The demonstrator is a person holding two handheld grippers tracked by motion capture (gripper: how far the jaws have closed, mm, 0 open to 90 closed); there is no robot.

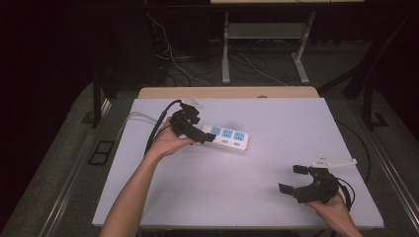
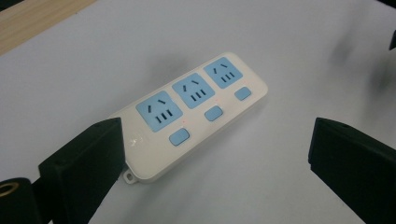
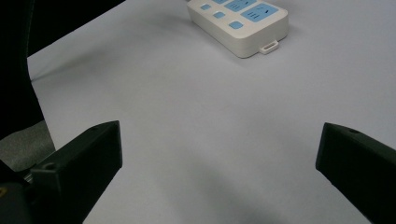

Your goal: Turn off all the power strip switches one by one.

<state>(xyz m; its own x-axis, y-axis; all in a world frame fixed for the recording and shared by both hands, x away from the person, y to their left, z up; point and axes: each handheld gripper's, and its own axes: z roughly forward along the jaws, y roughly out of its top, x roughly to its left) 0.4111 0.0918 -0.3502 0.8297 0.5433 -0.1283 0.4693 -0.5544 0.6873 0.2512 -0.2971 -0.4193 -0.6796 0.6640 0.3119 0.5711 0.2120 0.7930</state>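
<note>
A white power strip [image 1: 227, 137] with three blue sockets and three blue switches lies flat on the white table [image 1: 276, 123], left of centre. My left gripper [image 1: 203, 128] is open at the strip's left end. In the left gripper view the power strip [image 2: 196, 112] lies ahead, its near corner beside one jaw of the left gripper [image 2: 217, 140]; I cannot tell whether they touch. My right gripper [image 1: 292, 178] is open near the table's front right corner with nothing between its jaws. In the right gripper view the power strip [image 3: 243, 23] lies far ahead of the right gripper [image 3: 219, 142].
A wooden strip [image 1: 227, 92] borders the table's far edge. White cables [image 1: 131, 118] run off the table's left side. Behind the table stand a metal desk frame [image 1: 226, 49] and loose floor cables [image 1: 173, 54]. Dark floor surrounds the table.
</note>
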